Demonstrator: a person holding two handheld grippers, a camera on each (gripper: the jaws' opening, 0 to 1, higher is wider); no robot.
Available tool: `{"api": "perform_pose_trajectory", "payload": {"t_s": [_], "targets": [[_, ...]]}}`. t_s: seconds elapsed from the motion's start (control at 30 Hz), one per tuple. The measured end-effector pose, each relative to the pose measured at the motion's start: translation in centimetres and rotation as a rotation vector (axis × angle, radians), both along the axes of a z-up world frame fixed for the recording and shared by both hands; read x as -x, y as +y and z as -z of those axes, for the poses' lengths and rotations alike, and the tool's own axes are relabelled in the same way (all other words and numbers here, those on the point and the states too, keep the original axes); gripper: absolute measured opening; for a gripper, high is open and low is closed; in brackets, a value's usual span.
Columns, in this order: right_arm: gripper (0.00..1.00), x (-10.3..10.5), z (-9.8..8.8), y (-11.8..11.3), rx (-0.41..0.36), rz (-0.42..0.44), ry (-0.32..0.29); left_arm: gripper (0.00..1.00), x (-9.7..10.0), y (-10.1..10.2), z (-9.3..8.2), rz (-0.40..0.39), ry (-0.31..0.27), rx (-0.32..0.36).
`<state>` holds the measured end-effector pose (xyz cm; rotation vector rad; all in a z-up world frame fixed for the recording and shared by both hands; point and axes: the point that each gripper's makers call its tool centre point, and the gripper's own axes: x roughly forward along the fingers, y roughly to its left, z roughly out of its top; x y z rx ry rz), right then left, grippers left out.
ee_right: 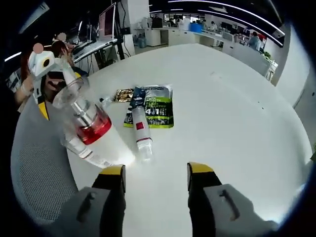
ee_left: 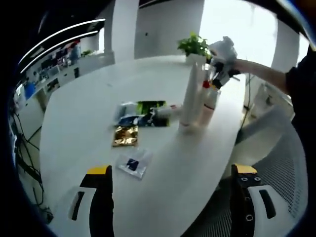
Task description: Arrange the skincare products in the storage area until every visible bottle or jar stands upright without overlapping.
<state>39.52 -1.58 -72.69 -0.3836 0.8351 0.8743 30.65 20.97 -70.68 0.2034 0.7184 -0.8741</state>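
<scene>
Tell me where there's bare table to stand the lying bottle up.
Free: the wide white table beyond and right of the green sachet, and the near strip ahead of the right tool. Crowded: the left side, where the lying bottle overlaps the sachets beside the gold packet and the red-collared pump bottle.

Ahead of the right gripper, whose plastic jaws are grey with yellow tips, the white counter looks smooth and faintly glossy. On it lie a clear plastic tube with a red band and a shiny green foil sachet. Nearer stands a white bottle with a transparent plastic cap. Beyond the left gripper lies a glossy gold foil packet.
</scene>
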Motion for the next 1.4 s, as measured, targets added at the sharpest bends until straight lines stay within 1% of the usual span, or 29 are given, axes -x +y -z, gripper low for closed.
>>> {"api": "perform_pose_trajectory", "payload": {"t_s": [0.03, 0.1, 0.13, 0.2, 0.27, 0.3, 0.4, 0.43, 0.5, 0.63, 0.7, 0.8, 0.93, 1.07, 1.17, 1.23, 1.4], "targets": [[0.49, -0.4, 0.4, 0.2, -0.006, -0.006, 0.012, 0.97, 0.0, 0.0, 0.1, 0.003, 0.002, -0.002], [0.47, -0.9, 0.9, 0.4, 0.000, -0.021, -0.001, 0.97, 0.1, -0.1, 0.2, 0.006, 0.009, -0.007], [0.45, -1.0, 1.1, 0.5, 0.003, -0.026, 0.000, 0.97, 0.1, -0.1, 0.3, 0.005, 0.012, -0.010], [0.43, -1.1, 1.5, 0.9, -0.011, -0.043, 0.003, 0.97, 0.1, -0.2, 0.3, -0.004, 0.018, -0.010], [0.41, -1.2, 1.9, 1.2, -0.015, -0.060, 0.010, 0.97, -0.3, 0.1, 0.5, -0.012, 0.021, -0.002], [0.41, -1.3, 2.0, 1.4, -0.022, -0.067, 0.005, 0.97, -0.5, 0.4, 0.8, -0.015, 0.029, -0.001], [0.39, -1.3, 2.2, 1.8, -0.032, -0.085, 0.013, 0.97, -0.6, 0.6, 1.2, -0.012, 0.035, -0.012], [0.38, -1.3, 2.2, 2.1, -0.042, -0.106, 0.014, 0.97, -0.7, 0.7, 1.3, -0.010, 0.039, -0.013], [0.39, -1.5, 2.4, 2.2, -0.038, -0.104, 0.024, 0.97, -0.7, 0.6, 1.5, -0.005, 0.044, -0.014], [0.36, -1.7, 3.0, 2.5, -0.032, -0.131, 0.040, 0.97, -1.0, 0.6, 1.6, -0.001, 0.046, -0.009], [0.35, -1.7, 3.2, 3.1, -0.040, -0.136, 0.050, 0.97, -1.1, 0.6, 1.7, 0.000, 0.048, -0.006], [0.33, -1.7, 3.7, 3.4, -0.028, -0.157, 0.067, 0.97, -1.4, 0.5, 1.9, -0.003, 0.055, 0.000], [0.28, -2.1, 4.2, 3.7, -0.039, -0.173, 0.089, 0.97, -1.5, 0.2, 1.8, 0.004, 0.051, 0.006], [0.28, -2.6, 4.7, 4.1, -0.031, -0.204, 0.101, 0.97, -1.4, 0.3, 1.9, 0.009, 0.050, -0.005], [0.25, -3.0, 5.0, 4.3, -0.032, -0.204, 0.113, 0.97, -1.3, 0.4, 1.9, 0.005, 0.054, -0.004], [0.25, -3.2, 4.9, 4.6, -0.038, -0.210, 0.113, 0.97, -1.3, 0.4, 2.0, 0.007, 0.056, -0.010], [0.24, -3.2, 5.1, 5.1, -0.013, -0.252, 0.115, 0.97, -1.4, 0.3, 1.9, 0.005, 0.052, -0.004]]}}
